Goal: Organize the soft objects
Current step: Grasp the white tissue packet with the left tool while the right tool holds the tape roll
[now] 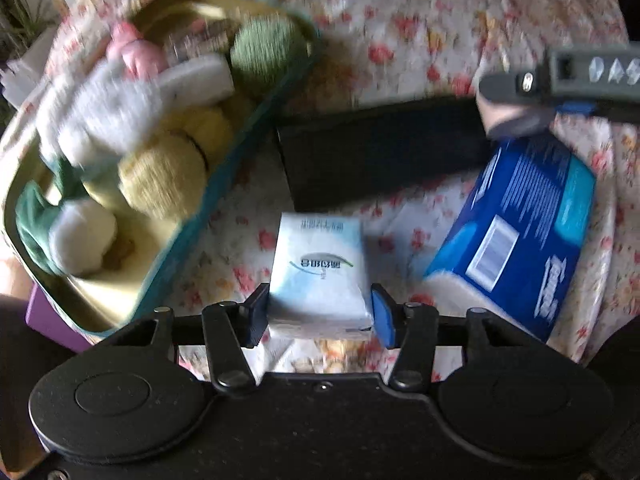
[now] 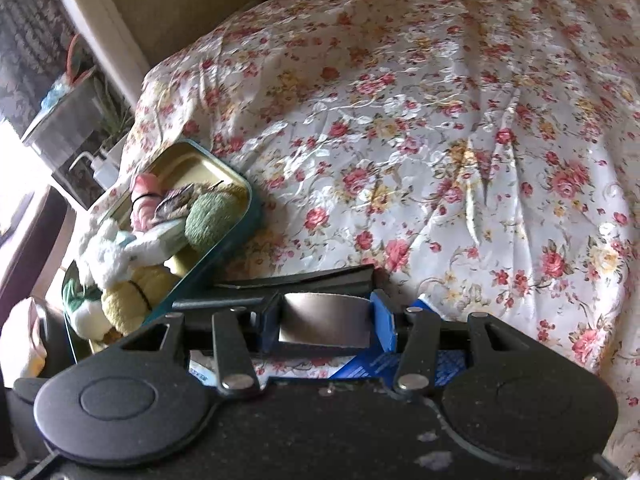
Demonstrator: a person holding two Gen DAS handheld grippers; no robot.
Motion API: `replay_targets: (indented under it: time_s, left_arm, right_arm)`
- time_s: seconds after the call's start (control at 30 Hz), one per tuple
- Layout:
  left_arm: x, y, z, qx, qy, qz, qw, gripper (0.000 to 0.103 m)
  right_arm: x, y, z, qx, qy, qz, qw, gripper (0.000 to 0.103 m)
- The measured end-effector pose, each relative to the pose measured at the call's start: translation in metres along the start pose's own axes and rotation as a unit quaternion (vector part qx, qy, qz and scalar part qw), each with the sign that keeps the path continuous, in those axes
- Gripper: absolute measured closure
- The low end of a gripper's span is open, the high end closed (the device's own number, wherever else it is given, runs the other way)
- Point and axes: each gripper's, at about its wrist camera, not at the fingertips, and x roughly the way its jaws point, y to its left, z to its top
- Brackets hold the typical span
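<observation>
Teal tin on floral bedspread already packed: plush toys, yarn balls inside. Small tissue pack clamped between left gripper pads, held above bedspread beside tin. Blue tissue package still outside tin. Right gripper closed on grey-and-black flat object, identity unclear. Task judged mostly done; tissue items remain unsorted

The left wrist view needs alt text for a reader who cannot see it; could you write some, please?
The left gripper grips a pale blue tissue pack above a floral cloth. A tin of plush toys sits left, a blue package right.
</observation>
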Motion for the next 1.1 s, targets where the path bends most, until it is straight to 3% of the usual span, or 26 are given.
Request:
replay_targets:
  time_s: [0.37, 0.67, 0.9, 1.1]
  left_arm:
    - [-0.048, 0.044, 0.03, -0.073, -0.081, -0.025, 0.9937, 0.053]
    - [-0.082, 0.084, 0.036, -0.141, -0.133, -0.038, 0.9803, 0.053]
    - [-0.11, 0.123, 0.043, -0.188, -0.191, 0.0, 0.9634, 0.053]
    - [-0.119, 0.156, 0.051, -0.211, -0.226, 0.091, 0.9465, 0.053]
  right_arm:
    - [0.002, -0.002, 0.0, 0.012, 0.0, -0.009, 1.0, 0.055]
    - [0.003, -0.001, -0.001, 0.009, 0.002, -0.011, 1.0, 0.055]
    - [0.003, 0.0, -0.002, 0.007, 0.003, -0.009, 1.0, 0.055]
    - [0.005, 0.002, -0.003, 0.002, 0.006, -0.01, 1.0, 0.055]
